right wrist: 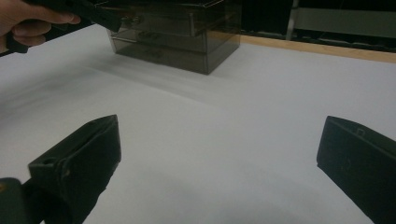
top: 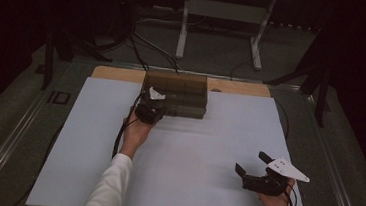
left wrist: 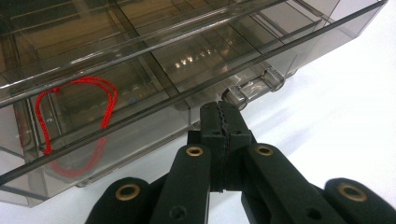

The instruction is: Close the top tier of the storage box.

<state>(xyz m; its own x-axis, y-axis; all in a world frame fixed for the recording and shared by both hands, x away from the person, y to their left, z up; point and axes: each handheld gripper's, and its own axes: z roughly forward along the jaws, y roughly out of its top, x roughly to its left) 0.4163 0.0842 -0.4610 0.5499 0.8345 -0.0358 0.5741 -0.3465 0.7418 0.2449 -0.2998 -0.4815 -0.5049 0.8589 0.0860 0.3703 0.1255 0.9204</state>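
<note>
Apparently early in the work, the left gripper [left wrist: 223,122] has its jaws pressed together at the small clear handle [left wrist: 254,84] of a drawer in the smoky plastic drawer box [top: 175,94] at the far side of the tabletop [top: 192,149]. Whether they pinch the handle cannot be told. The drawer looks barely drawn, so pulling it out remains. A red cord [left wrist: 74,109] lies inside. The right gripper [top: 251,167] waits nearby, jaws wide and empty. The tinted walls blur the box's other contents.

a dim room: beyond the white worktop [top: 206,155] a pale metal frame stand [top: 223,21] rests on grey floor [top: 215,53], black cables [top: 141,44] beside it.
</note>
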